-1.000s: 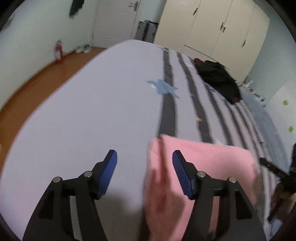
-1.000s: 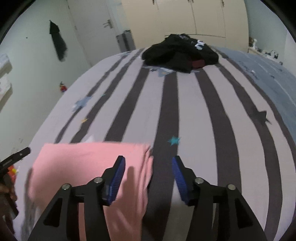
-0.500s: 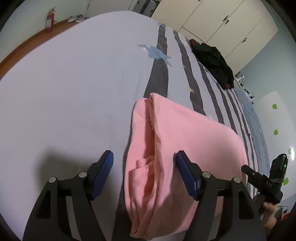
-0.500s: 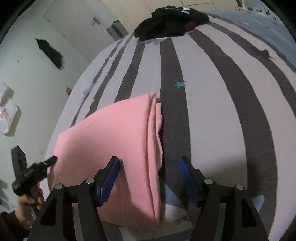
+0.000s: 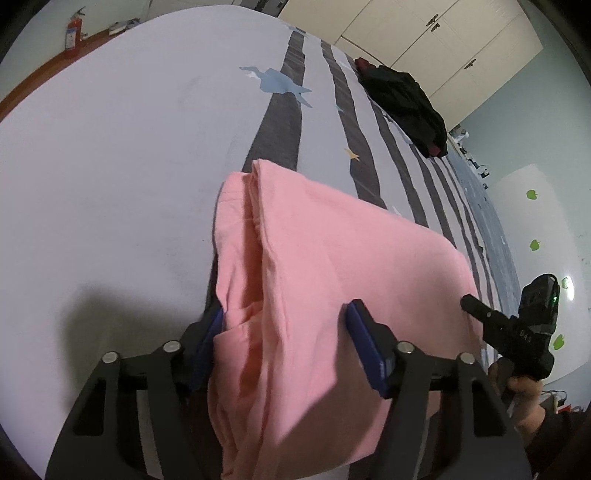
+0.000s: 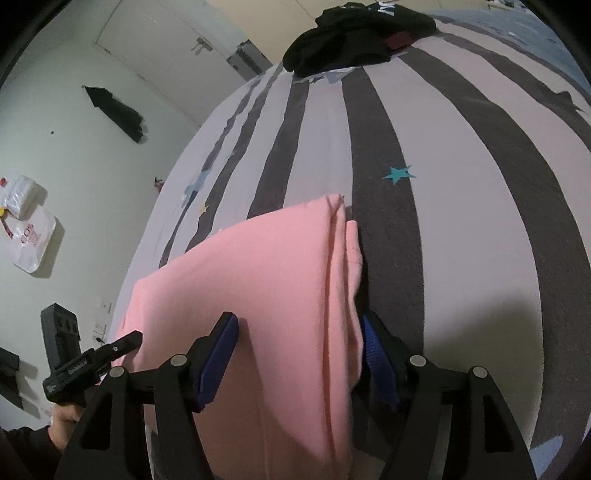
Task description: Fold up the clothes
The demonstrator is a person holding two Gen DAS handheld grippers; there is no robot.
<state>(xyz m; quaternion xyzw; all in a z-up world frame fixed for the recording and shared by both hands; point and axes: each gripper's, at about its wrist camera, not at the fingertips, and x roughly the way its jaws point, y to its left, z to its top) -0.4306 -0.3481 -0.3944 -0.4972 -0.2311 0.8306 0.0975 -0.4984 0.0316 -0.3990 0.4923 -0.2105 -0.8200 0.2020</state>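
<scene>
Both grippers have advanced over the last second; each now straddles one end of the pink garment (image 5: pixel 332 258), where a second ago the fingers stood short of it.

Tool state: my left gripper (image 5: pixel 286 347) is wide open, its left finger tucked under the layered edge and its right finger over the top face; it grips nothing yet. My right gripper (image 6: pixel 301 358) is equally wide open, its right finger at the layered edge, its left finger over the top face; nothing is clamped.

Position of work: the pink garment lies on the striped bed (image 6: pixel 461 184) as a compact multi-layer rectangle, near the bed's front edge; its layered ends face outward toward each tool.

Procedure, as I judge it: the scene fits either a further fold or lifting the finished bundle away; in both cases I should seat each lower finger beneath all layers before closing; close both sides together, so the stack does not shear; keep the two tools level, so the top face stays flat.

Containers: none is visible on the bed; a pile of dark clothes (image 6: pixel 354 33) lies loose at the far end, well apart from the pink garment; a white plastic bag (image 6: pixel 29 225) shows beyond the bed's side, contents not discernible.
</scene>
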